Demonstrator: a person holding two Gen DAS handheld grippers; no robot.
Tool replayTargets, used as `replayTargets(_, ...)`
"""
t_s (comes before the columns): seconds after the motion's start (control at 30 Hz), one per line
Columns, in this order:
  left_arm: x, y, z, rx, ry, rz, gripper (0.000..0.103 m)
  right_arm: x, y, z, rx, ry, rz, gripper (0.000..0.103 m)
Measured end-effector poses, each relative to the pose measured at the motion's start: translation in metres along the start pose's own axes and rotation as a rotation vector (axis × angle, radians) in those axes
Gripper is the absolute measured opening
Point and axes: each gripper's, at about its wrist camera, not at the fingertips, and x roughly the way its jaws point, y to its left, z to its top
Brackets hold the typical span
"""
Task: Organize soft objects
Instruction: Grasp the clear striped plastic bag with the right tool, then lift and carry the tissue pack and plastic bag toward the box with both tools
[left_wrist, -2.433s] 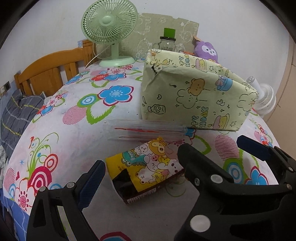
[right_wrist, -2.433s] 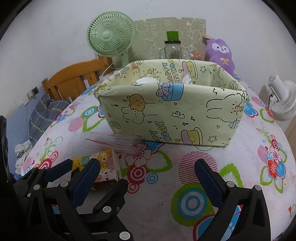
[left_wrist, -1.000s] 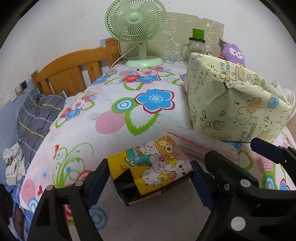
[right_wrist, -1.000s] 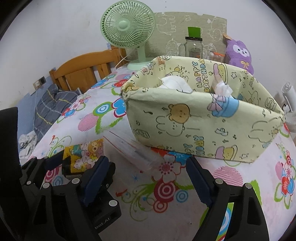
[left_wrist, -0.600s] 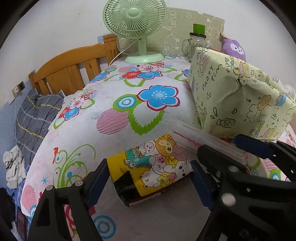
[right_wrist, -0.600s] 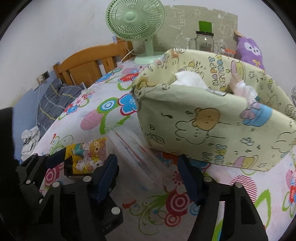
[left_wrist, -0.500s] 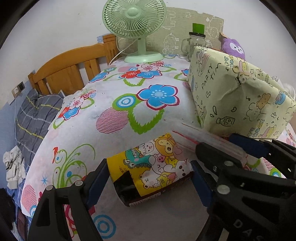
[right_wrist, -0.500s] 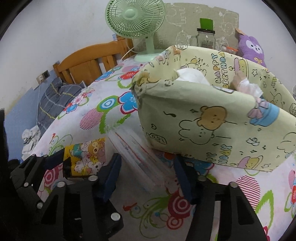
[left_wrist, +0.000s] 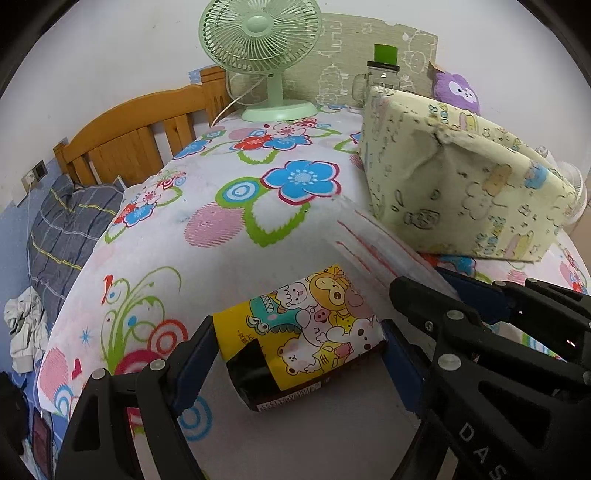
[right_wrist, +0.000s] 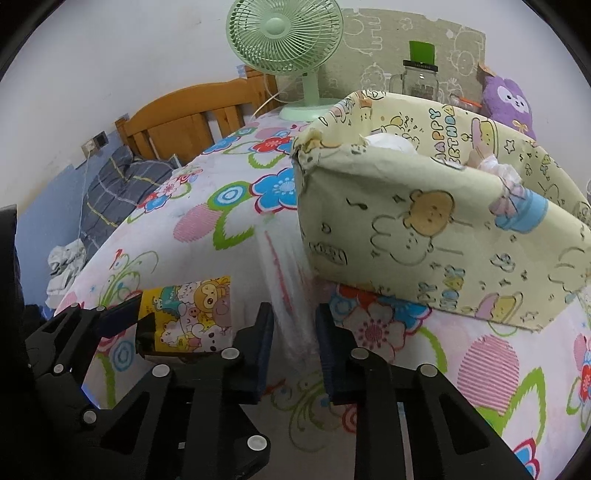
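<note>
Right gripper (right_wrist: 293, 334) has just been closing on the clear packet (right_wrist: 288, 295), jaws narrow, pinching it for lifting. Left gripper (left_wrist: 295, 354) brackets the cartoon pack (left_wrist: 303, 332), pads touching. Storage box (right_wrist: 424, 229) at two o'clock, likely destination.

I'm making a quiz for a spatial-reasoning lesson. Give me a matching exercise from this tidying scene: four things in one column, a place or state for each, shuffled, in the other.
1. cartoon tissue pack
2. clear plastic packet
3. green fan
4. yellow fabric bin

A. at the table's far edge
B. between the left tongs' pads
C. holds white tissue
D. pinched by the right tongs

Pairs: 1-B, 2-D, 3-A, 4-C
</note>
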Motion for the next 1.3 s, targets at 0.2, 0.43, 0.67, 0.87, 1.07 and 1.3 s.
replayTargets(0.2, -0.010, -0.010, -0.011, 0.012, 0.000, -0.007, 0.086, -0.015, -0.004, -0.015, 0.011, 0.003, 0.007, 0.024)
replayTargets(0.43, -0.017, -0.028, -0.020, 0.032, -0.007, -0.031, 0.086, -0.033, -0.015, -0.032, 0.045, 0.004, -0.001, 0.023)
replayTargets(0.67, -0.021, -0.039, -0.024, 0.049, -0.015, -0.040, 0.086, -0.045, -0.027, -0.042, 0.076, 0.003, -0.020, 0.023)
replayTargets(0.87, -0.021, -0.040, -0.024, 0.048, -0.014, -0.044, 0.086, -0.047, -0.032, -0.046, 0.102, 0.009, -0.014, 0.024)
replayTargets(1.07, -0.017, -0.033, -0.021, 0.036, -0.013, -0.032, 0.086, -0.039, -0.037, -0.040, 0.117, 0.022, -0.033, 0.042)
replayTargets(1.3, -0.009, -0.024, -0.012, 0.019, -0.007, -0.018, 0.086, -0.023, -0.039, -0.028, 0.134, 0.038, -0.041, 0.052)
